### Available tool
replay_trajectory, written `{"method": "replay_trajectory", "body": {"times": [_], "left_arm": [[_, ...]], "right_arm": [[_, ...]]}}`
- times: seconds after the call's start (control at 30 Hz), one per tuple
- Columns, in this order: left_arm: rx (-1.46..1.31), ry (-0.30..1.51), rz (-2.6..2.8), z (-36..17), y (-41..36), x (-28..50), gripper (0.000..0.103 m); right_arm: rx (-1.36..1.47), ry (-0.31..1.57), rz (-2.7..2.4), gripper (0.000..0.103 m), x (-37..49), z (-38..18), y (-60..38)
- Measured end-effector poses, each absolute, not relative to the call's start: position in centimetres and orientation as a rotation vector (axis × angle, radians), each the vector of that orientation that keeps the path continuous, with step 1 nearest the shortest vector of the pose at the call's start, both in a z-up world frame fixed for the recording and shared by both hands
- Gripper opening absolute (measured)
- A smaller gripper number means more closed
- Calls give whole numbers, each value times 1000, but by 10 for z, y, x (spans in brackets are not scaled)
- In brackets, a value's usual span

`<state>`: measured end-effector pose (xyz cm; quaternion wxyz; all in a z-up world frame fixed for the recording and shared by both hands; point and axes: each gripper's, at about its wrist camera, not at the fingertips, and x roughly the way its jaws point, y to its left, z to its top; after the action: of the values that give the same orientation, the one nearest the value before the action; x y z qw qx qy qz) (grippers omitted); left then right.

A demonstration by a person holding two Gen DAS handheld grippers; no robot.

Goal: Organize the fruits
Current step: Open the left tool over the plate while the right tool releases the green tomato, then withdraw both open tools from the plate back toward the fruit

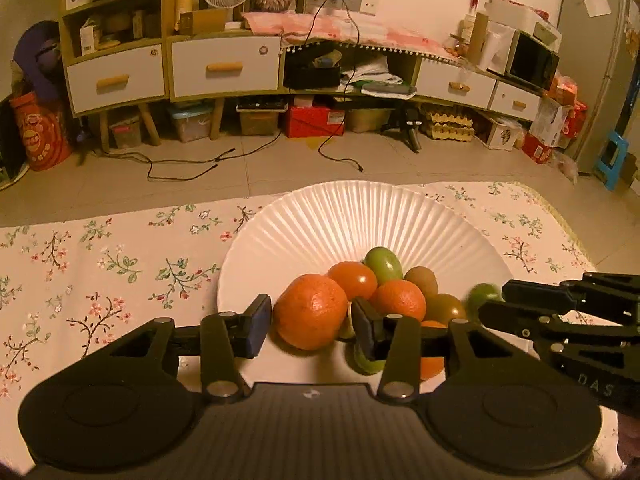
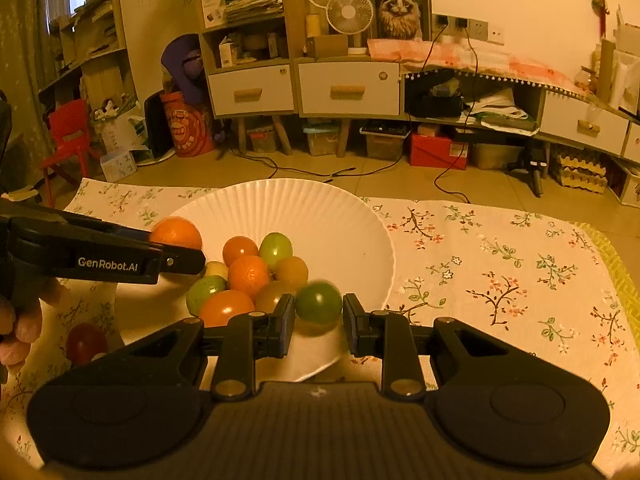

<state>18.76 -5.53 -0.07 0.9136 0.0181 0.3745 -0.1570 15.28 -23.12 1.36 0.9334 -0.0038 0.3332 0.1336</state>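
Orange (image 1: 310,312) sits between GenRobot.AI-marked left jaws, grip unclear; right jaws stand apart around green tomato (image 2: 319,303).

White lettering reading "GenRobot.AI" runs along the black side of the left hand-held gripper (image 2: 176,258) as it reaches in over the plate. On the right hand-held gripper (image 1: 490,304), faint raised letters, perhaps "DAS", show on its dark body. The red barrel's (image 2: 186,128) print is too blurred to read.
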Motion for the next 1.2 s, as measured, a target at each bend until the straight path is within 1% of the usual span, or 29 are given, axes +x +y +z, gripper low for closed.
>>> {"method": "replay_trajectory", "body": {"times": [0.13,0.2,0.33,0.4,0.5,0.63,0.7,0.83,0.93,1.07,1.1,1.2], "left_arm": [[37,760,-329,4,-55,184,52],[40,752,-334,6,-55,182,58],[51,743,-345,13,-53,175,62],[56,738,-346,15,-52,172,67],[61,733,-345,18,-48,165,71],[70,737,-345,19,-44,157,74],[71,736,-341,20,-41,152,78],[67,735,-343,21,-34,142,82],[72,735,-341,22,-30,134,86],[81,734,-336,23,-23,123,93],[82,738,-336,22,-21,120,94],[88,749,-340,20,-15,110,96]], "right_arm": [[2,676,271,27,152,17,-232],[4,675,271,31,151,19,-233],[7,681,265,37,148,22,-234],[8,681,263,41,146,24,-234],[14,679,255,48,143,28,-233],[13,675,259,52,137,33,-230],[10,671,262,55,134,36,-227],[17,667,271,59,126,39,-223],[9,667,278,64,121,41,-219],[-3,674,283,75,114,42,-214],[-6,676,282,79,112,42,-212],[-12,678,291,84,105,42,-206]]}}
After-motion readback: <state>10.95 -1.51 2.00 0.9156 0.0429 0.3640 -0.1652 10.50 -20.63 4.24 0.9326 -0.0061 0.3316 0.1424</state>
